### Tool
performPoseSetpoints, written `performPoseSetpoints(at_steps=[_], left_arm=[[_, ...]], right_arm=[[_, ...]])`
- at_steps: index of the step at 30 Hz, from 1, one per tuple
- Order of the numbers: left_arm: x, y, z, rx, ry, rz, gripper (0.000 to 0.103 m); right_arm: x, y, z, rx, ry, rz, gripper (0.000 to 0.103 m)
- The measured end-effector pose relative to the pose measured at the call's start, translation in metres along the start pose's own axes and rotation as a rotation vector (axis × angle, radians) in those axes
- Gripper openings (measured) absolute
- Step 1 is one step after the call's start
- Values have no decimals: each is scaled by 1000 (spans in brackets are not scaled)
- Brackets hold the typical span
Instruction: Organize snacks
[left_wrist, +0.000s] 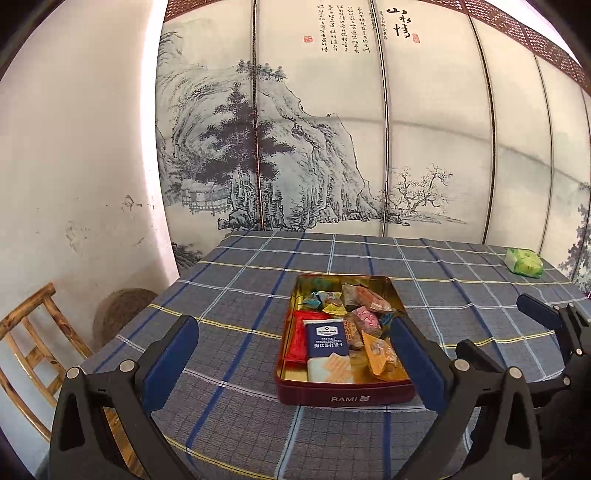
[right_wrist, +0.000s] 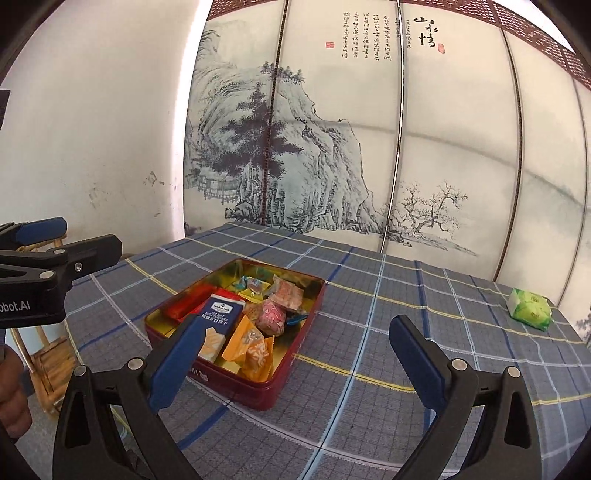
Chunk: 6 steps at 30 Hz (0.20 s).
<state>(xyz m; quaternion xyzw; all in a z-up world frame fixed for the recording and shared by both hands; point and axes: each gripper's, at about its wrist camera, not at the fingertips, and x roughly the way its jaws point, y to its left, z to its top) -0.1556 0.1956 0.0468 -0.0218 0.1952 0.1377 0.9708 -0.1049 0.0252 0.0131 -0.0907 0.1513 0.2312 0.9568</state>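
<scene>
— Grippers?
— I'm holding my left gripper (left_wrist: 295, 354) spread wide, nothing in it, hovering before the red tin (left_wrist: 343, 397). My right gripper (right_wrist: 295, 354) is likewise gaping, empty, just right of it.
— Snacks?
— Most are lying in the tin: cracker pack (left_wrist: 327, 341), wrapped candies. One green packet (right_wrist: 530, 308) is sitting apart on the plaid tablecloth (right_wrist: 406, 369), far right corner.

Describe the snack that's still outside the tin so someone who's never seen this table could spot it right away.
Start at the plaid tablecloth and find the dark red tin of wrapped snacks near its middle. Look past it to the far right corner, near the painted screen: the green packet lies there alone. It is the only snack outside the tin and the only pale green one.
</scene>
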Motion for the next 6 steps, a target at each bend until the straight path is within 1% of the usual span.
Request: performPoseSetpoints(at_steps=[6], left_arm=[[-14, 2, 4, -23, -23, -31, 103]], right_arm=[[-13, -6, 3, 13, -24, -9, 100]])
